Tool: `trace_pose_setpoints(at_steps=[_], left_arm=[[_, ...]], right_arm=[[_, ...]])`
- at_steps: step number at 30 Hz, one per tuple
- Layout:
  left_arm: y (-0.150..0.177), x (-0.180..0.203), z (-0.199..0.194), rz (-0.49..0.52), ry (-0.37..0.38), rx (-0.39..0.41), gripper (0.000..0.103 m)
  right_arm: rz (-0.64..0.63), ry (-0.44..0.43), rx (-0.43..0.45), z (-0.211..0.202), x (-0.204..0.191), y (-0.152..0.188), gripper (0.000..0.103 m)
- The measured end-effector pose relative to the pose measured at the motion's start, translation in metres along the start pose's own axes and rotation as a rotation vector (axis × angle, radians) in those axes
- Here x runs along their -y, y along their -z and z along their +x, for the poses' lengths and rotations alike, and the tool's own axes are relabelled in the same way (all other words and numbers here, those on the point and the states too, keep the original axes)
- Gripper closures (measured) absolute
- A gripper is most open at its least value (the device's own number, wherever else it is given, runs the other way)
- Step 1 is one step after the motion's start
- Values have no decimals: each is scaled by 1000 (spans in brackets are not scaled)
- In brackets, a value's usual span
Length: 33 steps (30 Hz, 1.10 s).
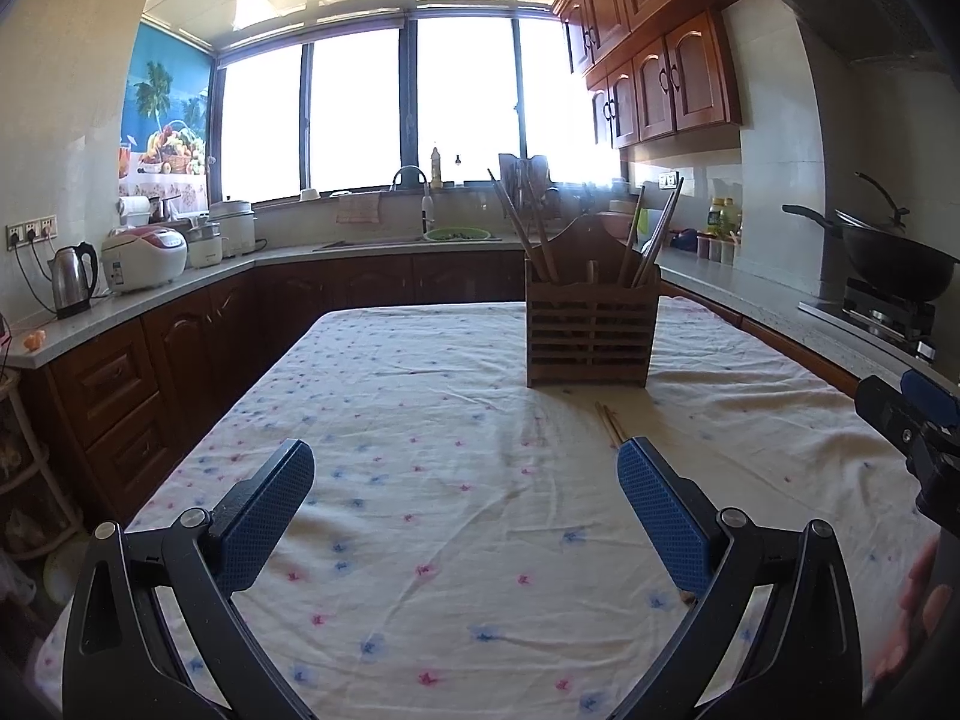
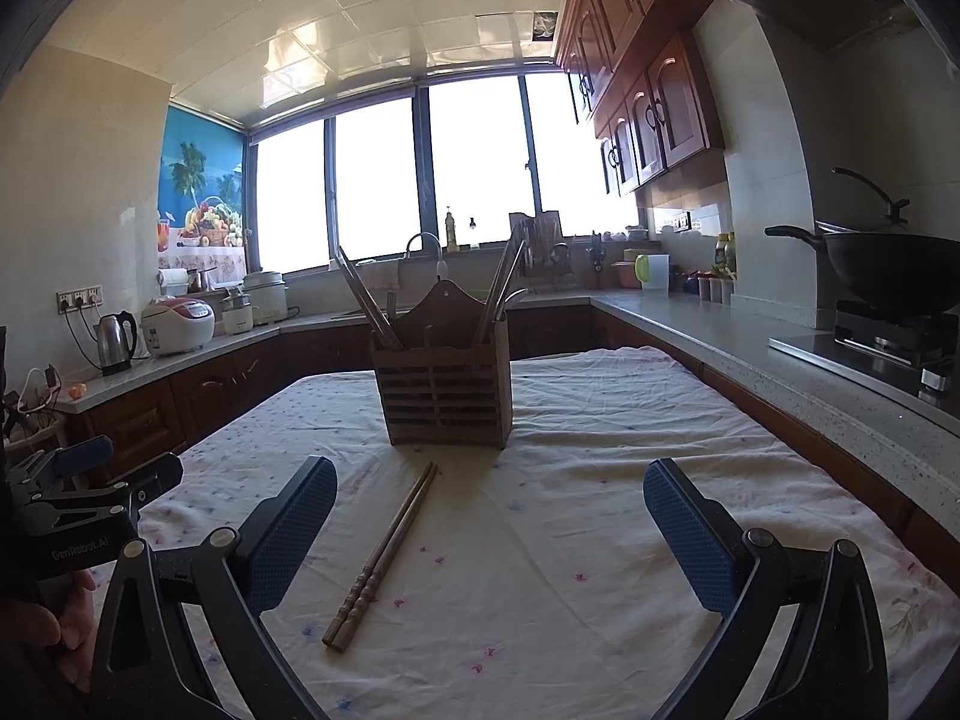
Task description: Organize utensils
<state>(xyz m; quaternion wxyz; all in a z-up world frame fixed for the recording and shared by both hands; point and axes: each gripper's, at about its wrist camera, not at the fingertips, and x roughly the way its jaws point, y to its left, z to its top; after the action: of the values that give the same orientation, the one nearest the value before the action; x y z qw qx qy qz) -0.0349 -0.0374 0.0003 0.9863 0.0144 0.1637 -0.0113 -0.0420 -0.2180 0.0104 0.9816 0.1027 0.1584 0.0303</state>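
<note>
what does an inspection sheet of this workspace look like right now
surface: table under a wrinkled floral cloth.
job's things: wooden holder upright mid-table, several utensils standing in it; one pair of chopsticks flat on the cloth in front of it, apart from it.
clutter: nothing seen on the table.
grippers: left gripper open, empty; right gripper open, empty, the chopsticks lying between its fingers but untouched.
cables: kettle cord runs to wall sockets; a tangle of cords at the counter's left end.
surroundings: rice cooker, sink, wok on the stove, cabinets, bright window.
</note>
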Motion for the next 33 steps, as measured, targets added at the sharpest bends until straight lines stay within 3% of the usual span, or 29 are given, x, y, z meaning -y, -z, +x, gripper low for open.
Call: trace_pose_setpoints(at_steps=[33], left_arm=[[0,-3,3,-23,-3,-30,0]], right_arm=[[1,1,-5,-1,0,-1,0]])
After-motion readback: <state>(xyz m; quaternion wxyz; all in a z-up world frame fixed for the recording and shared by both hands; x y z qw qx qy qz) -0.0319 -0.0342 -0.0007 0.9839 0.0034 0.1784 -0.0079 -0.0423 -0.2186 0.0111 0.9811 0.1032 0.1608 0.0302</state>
